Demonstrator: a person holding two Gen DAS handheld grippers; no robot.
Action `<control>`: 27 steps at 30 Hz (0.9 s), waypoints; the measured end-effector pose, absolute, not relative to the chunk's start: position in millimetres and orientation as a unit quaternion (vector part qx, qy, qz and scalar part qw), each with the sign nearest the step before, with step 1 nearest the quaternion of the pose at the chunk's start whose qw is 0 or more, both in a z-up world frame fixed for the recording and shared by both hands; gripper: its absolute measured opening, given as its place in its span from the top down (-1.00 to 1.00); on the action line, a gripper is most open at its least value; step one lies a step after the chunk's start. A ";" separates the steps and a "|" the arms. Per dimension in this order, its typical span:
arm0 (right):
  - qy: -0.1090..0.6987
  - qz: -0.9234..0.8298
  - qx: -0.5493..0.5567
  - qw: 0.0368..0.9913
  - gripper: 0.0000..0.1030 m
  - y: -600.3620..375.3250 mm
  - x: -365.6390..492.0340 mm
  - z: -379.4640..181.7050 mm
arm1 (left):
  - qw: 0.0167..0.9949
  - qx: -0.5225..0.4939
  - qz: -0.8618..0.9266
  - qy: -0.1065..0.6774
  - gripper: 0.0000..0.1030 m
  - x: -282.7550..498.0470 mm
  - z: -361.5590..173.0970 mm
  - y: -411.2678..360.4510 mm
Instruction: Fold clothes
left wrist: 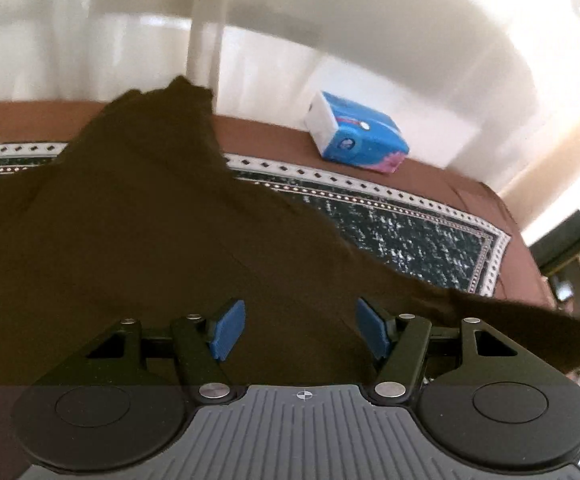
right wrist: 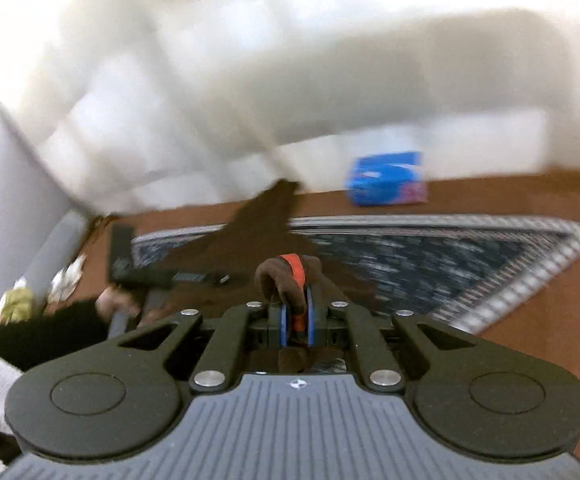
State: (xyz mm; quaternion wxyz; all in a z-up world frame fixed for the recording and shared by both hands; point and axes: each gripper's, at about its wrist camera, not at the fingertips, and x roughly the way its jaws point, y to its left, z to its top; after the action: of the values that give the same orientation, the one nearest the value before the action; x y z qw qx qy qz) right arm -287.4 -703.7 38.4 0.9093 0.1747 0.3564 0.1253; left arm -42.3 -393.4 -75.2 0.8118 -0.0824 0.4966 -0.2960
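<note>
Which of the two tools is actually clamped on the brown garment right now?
The right tool: its blue pads are shut on a bunched fold of the garment. The left tool is open, holding nothing.

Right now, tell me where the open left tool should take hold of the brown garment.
Grip the free edge of the brown garment where it slopes down beside the right-hand blue pad. The left tool is open with cloth already between its pads, so come straight forward. The right tool holds another bunched part, so the cloth would likely spread.
</note>
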 end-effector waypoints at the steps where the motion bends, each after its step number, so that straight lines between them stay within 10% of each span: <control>1: 0.358 0.134 0.165 0.909 0.79 -687.8 -282.8 42.6 | 0.805 -0.082 -0.307 0.502 -0.47 -35.3 -71.6 -392.3; 22: 0.390 0.186 0.177 0.884 0.79 -526.5 -331.1 50.2 | 0.736 0.057 -0.379 0.558 -0.55 -11.9 -111.0 -439.0; 24: 0.394 0.187 0.175 0.883 0.79 -526.3 -335.6 48.2 | 0.740 0.046 -0.377 0.556 -0.36 -8.5 -116.4 -443.3; 26: 0.403 0.188 0.167 0.880 0.79 -524.8 -340.3 44.5 | 0.747 0.046 -0.377 0.546 1.00 -7.8 -116.0 -446.9; 27: 0.407 0.188 0.163 0.879 0.79 -524.1 -342.6 42.6 | 0.752 0.043 -0.378 0.538 1.00 -8.0 -112.8 -446.0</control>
State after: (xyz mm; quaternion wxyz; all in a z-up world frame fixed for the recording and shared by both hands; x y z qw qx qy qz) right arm -342.6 -524.1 42.6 0.8788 0.1625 0.4072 0.1883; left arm -8.0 -446.0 -112.8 0.7521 0.0429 0.5382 -0.3780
